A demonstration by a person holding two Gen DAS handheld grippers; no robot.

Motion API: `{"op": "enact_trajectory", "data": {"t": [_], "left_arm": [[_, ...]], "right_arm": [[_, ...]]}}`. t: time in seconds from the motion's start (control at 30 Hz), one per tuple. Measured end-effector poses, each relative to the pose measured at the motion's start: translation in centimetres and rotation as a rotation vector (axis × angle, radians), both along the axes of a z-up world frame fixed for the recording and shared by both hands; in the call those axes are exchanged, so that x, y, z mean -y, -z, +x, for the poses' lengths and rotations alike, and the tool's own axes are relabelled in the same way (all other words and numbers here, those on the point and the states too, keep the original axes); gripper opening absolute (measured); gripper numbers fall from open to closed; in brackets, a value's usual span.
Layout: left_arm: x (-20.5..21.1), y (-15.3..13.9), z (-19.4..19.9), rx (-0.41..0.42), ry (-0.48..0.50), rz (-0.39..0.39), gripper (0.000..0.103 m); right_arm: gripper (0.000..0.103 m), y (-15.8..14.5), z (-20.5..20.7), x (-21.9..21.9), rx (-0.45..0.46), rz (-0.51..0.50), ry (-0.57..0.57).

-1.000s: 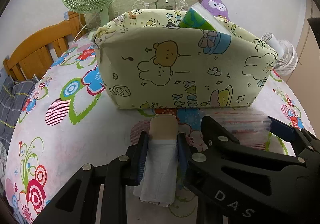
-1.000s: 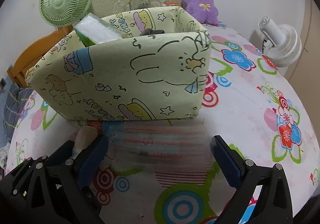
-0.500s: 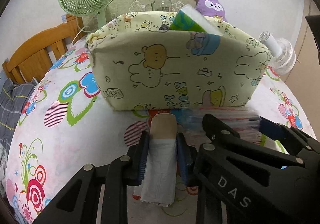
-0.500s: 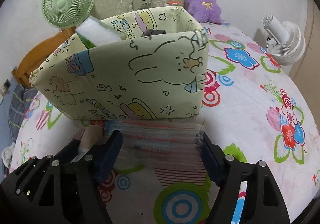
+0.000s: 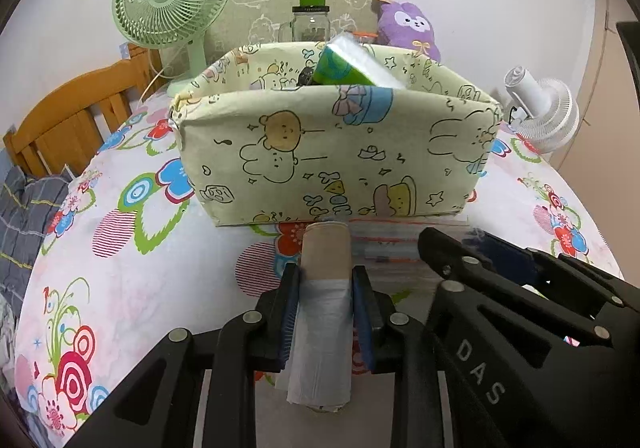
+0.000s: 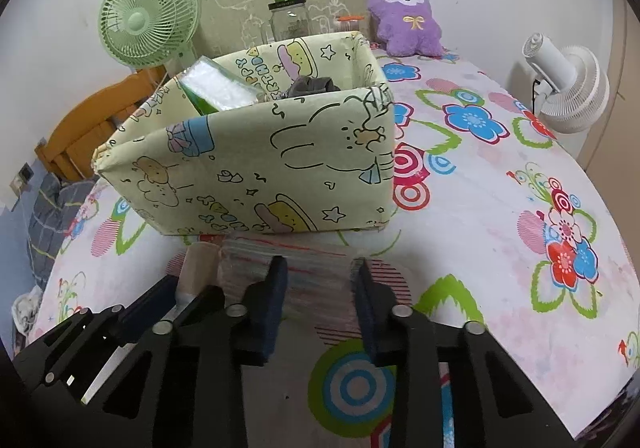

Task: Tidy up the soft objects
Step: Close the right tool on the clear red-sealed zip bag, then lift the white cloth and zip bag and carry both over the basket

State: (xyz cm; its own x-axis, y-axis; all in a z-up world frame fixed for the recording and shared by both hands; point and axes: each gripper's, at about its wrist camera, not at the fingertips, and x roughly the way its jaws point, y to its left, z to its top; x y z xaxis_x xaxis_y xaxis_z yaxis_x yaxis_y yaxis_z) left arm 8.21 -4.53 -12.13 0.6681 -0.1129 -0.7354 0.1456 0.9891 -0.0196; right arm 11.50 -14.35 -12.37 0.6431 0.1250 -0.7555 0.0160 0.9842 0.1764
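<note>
The left gripper (image 5: 326, 312) is clamping a roll of bags (image 5: 323, 308); the right gripper (image 6: 320, 288) is squeezing a clear packet (image 6: 316, 268). Both are sitting before the box (image 5: 332, 155) on the table (image 5: 160, 268).

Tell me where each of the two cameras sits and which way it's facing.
Left wrist: rides the left gripper, facing the fabric bin; its fingers clamp a bag roll, right gripper at lower right.
Right wrist: rides the right gripper, facing the bin's corner; fingers squeeze a clear packet, left gripper at lower left.
Shared: bin, green fan, purple plush.
</note>
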Motion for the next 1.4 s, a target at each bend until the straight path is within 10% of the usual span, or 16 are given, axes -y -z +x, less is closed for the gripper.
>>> {"op": "enact_trajectory", "data": {"t": [1.4], "left_arm": [[-0.1,-8.2,-6.4,0.212,0.015,-0.021,0.025]], "right_arm": [[0.01,-9.6,-8.2,0.5,0.261,-0.021,0.029]]}}
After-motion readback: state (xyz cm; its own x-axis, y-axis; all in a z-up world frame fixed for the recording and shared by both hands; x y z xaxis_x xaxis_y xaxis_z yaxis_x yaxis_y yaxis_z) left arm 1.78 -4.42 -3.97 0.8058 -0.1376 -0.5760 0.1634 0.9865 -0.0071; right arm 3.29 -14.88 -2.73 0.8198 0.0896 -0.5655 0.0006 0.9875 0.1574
